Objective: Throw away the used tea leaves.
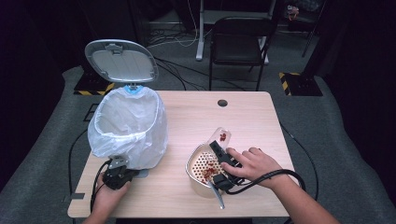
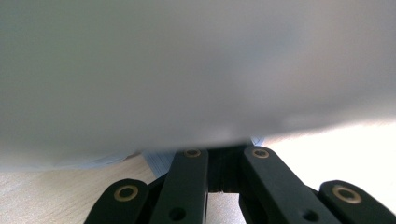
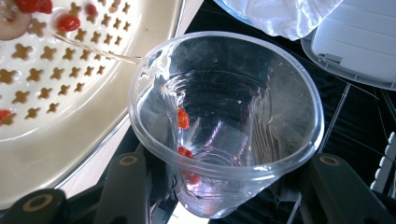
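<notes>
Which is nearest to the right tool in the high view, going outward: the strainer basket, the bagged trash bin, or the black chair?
1. Strainer basket, directly beside the right tool.
2. Bagged trash bin, across the table's left side.
3. Black chair, on the floor beyond the table.

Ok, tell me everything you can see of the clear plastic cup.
The clear, thin-walled plastic cup has a rolled rim and ribbed sides. It is tipped, with its mouth over the edge of the cream perforated strainer basket. The right tool grips it between its black jaws. A few small red bits cling to its inner wall; otherwise it looks nearly empty.
</notes>
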The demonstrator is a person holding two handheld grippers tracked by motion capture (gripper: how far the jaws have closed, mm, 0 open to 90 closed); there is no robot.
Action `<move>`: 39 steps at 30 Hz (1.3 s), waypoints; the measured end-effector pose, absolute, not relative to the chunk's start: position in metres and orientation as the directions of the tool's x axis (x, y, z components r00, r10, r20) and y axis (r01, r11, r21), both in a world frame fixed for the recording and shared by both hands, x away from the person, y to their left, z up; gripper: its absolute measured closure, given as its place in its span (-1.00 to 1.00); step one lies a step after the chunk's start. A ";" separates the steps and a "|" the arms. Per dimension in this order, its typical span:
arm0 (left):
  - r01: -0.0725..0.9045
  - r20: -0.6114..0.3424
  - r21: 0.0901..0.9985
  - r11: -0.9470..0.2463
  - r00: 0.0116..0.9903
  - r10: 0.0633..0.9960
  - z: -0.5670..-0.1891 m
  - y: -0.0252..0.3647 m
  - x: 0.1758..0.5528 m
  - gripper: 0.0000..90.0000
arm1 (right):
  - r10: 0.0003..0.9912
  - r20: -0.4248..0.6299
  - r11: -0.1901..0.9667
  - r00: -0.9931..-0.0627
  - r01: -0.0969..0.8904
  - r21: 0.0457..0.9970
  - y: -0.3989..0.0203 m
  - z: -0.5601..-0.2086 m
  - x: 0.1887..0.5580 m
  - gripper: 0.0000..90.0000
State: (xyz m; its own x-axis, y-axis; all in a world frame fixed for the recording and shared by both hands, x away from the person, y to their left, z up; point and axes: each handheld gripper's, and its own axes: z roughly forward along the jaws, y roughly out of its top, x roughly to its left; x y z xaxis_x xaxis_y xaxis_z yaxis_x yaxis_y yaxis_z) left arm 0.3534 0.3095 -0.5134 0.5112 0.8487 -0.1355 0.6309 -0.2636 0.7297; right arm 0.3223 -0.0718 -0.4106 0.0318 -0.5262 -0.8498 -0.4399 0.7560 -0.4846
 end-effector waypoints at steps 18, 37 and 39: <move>0.631 -0.137 0.730 -0.263 0.512 0.848 -0.513 0.310 0.353 1.00 | -0.489 -0.872 0.773 0.015 -0.455 -0.441 -0.072 -0.418 0.323 0.14; 0.631 -0.139 0.731 -0.260 0.511 0.848 -0.513 0.310 0.353 1.00 | -0.497 -0.867 0.765 0.037 -0.453 -0.457 -0.071 -0.407 0.321 0.14; 0.631 -0.139 0.731 -0.260 0.511 0.848 -0.513 0.309 0.353 1.00 | -0.488 -0.873 0.768 0.001 -0.475 -0.430 -0.070 -0.402 0.323 0.13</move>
State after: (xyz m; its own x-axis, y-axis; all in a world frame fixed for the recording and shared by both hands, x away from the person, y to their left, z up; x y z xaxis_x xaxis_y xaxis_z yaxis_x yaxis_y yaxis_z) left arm 0.3534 0.3095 -0.5135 0.5108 0.8483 -0.1394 0.6314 -0.2602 0.7305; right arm 0.3231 -0.0698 -0.4023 0.0006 -0.4883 -0.8727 -0.4750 0.7678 -0.4299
